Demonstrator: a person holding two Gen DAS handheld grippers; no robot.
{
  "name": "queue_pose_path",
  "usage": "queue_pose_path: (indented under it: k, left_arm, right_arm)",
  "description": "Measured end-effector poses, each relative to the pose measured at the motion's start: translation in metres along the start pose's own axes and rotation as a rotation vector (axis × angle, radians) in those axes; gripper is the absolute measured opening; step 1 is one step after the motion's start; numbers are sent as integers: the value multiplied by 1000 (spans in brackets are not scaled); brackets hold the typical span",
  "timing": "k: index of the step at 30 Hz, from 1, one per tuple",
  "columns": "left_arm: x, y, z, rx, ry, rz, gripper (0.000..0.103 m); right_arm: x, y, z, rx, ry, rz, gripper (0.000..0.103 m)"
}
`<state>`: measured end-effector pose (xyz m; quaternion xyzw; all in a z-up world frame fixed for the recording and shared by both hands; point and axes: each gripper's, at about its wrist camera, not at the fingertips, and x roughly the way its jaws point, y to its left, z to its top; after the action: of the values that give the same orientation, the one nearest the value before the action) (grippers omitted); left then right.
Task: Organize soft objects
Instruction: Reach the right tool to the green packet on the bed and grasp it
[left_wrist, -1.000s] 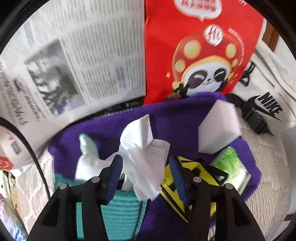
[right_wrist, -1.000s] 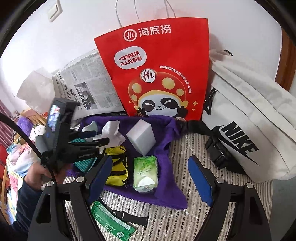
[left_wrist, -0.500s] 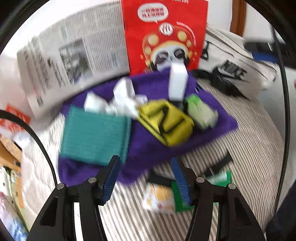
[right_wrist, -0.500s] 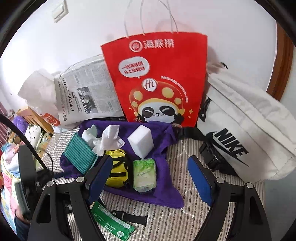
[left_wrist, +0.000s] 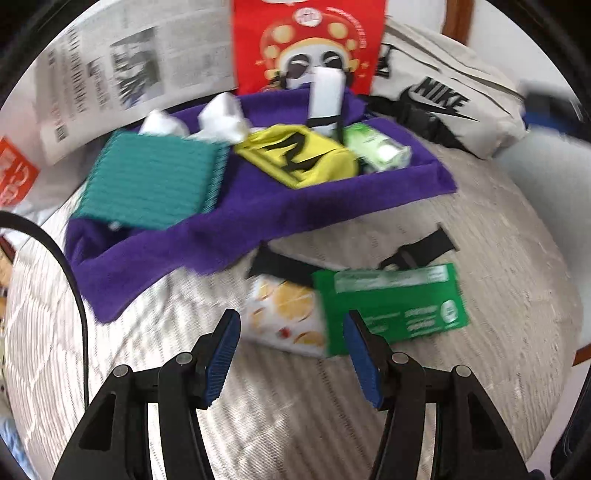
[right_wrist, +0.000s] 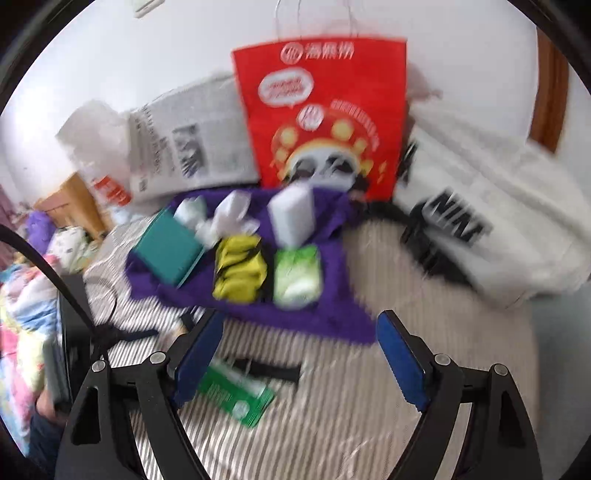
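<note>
A purple towel (left_wrist: 258, 218) (right_wrist: 325, 317) lies on the striped bed. On it sit a teal knitted cloth (left_wrist: 155, 181) (right_wrist: 170, 251), crumpled white tissue (left_wrist: 221, 118) (right_wrist: 232, 214), a yellow pouch (left_wrist: 299, 155) (right_wrist: 240, 273), a white sponge block (left_wrist: 327, 96) (right_wrist: 293, 218) and a green tissue pack (left_wrist: 376, 147) (right_wrist: 297, 277). In front of the towel lie a fruit-print packet (left_wrist: 284, 314) and a green flat packet (left_wrist: 391, 302) (right_wrist: 236, 395). My left gripper (left_wrist: 290, 350) hangs open just short of the fruit-print packet, nothing between its fingers. My right gripper (right_wrist: 295, 358) stands wide open above the bed, empty.
A red paper bag (left_wrist: 306, 40) (right_wrist: 325, 110), a newspaper (left_wrist: 122, 70) (right_wrist: 188, 147) and a white Nike bag (left_wrist: 450, 99) (right_wrist: 491, 221) stand behind the towel. A black strap (left_wrist: 417, 251) (right_wrist: 273, 369) lies by the green packet. A person's hand (right_wrist: 48, 402) shows at the left.
My left gripper let go of the white tissue, pulled back from the towel and sank toward the packets in front. The right view shifted slightly; its gripper stayed open.
</note>
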<state>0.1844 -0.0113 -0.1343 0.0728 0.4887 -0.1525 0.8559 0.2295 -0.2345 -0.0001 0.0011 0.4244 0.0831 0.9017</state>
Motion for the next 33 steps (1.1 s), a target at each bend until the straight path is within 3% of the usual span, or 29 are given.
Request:
queue_pose_path:
  k: [5, 10, 13, 16, 20, 26, 33]
  left_arm:
    - [-9, 39, -17, -100, -5, 12, 56]
    - [-25, 62, -35, -172, -31, 14, 56]
    - [-33, 75, -47, -231, -50, -65, 57]
    - [-34, 77, -54, -262, -59, -73, 57]
    - [-34, 83, -62, -299, -69, -85, 57]
    - [-29, 83, -70, -326, -68, -109, 58]
    - [-30, 83, -73, -316, -88, -109, 62]
  right_arm:
    - [26, 4, -55, -42, 74, 124, 85]
    - [54, 36, -89, -148, 94, 166, 85]
    - [69, 62, -106, -264, 116, 176, 85]
    - [82, 83, -118, -381, 150, 146, 85]
    - [97, 95, -123, -457, 152, 84, 86]
    - [112, 101, -104, -434, 129, 48, 93]
    - [127, 93, -97, -343, 136, 99, 101]
